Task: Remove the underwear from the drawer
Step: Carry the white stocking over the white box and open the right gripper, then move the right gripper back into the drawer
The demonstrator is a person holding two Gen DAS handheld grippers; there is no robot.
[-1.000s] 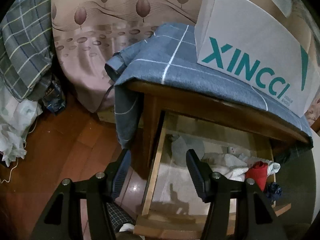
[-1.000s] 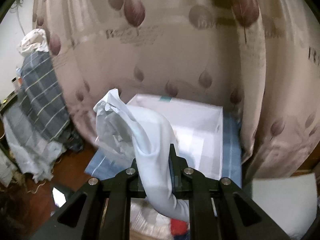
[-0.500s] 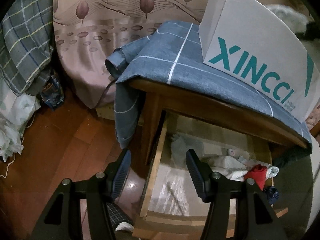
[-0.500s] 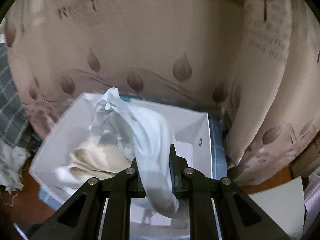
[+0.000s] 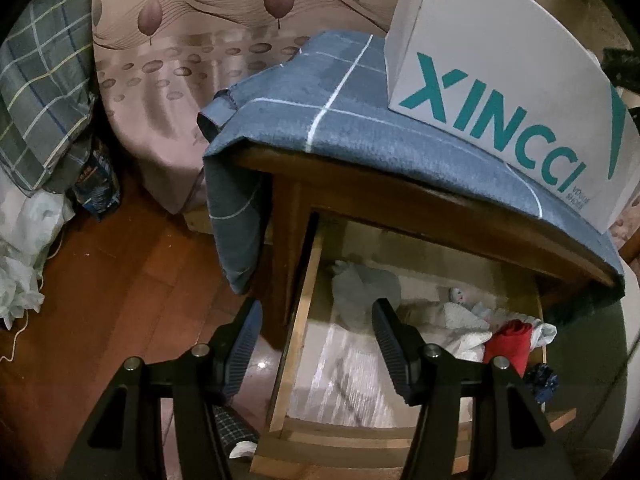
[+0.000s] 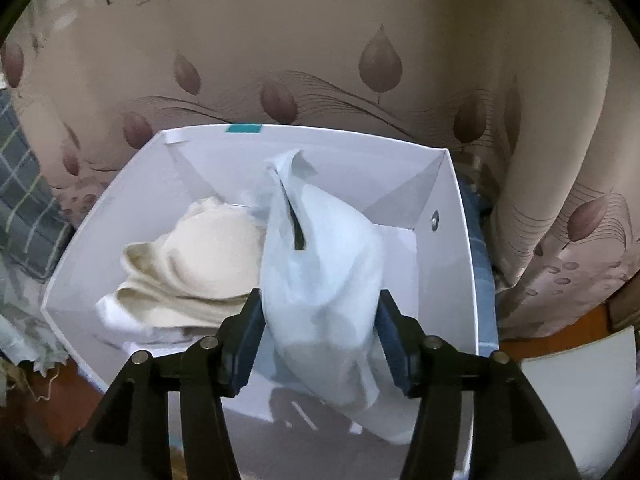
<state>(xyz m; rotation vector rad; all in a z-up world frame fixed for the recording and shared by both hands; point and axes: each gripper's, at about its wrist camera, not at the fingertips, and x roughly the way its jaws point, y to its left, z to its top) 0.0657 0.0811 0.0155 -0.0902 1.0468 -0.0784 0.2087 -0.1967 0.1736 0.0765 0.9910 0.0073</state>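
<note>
dim room: leaf-print curtain point(image 5: 224, 40), reddish wood floor point(image 5: 112, 280).

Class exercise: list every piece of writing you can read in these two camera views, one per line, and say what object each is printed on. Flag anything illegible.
"XINCCI": large teal letters on the side of the white box.
Small teal print beside that logo: too small to read.
A large "R" on the curtain, with blurred, illegible lines of print beside it.
Blue packet on the floor: print unreadable.

Each unit is showing a matte black, angular frame splitting into two triangulated arms with open cut-outs. The left gripper point(image 5: 316, 344) is carrying ribbed dark-blue pads on its fingers point(image 5: 390, 336). The right gripper point(image 6: 320, 336) is showing matching blue pads. Round silver screws are fastening each arm's joints.
</note>
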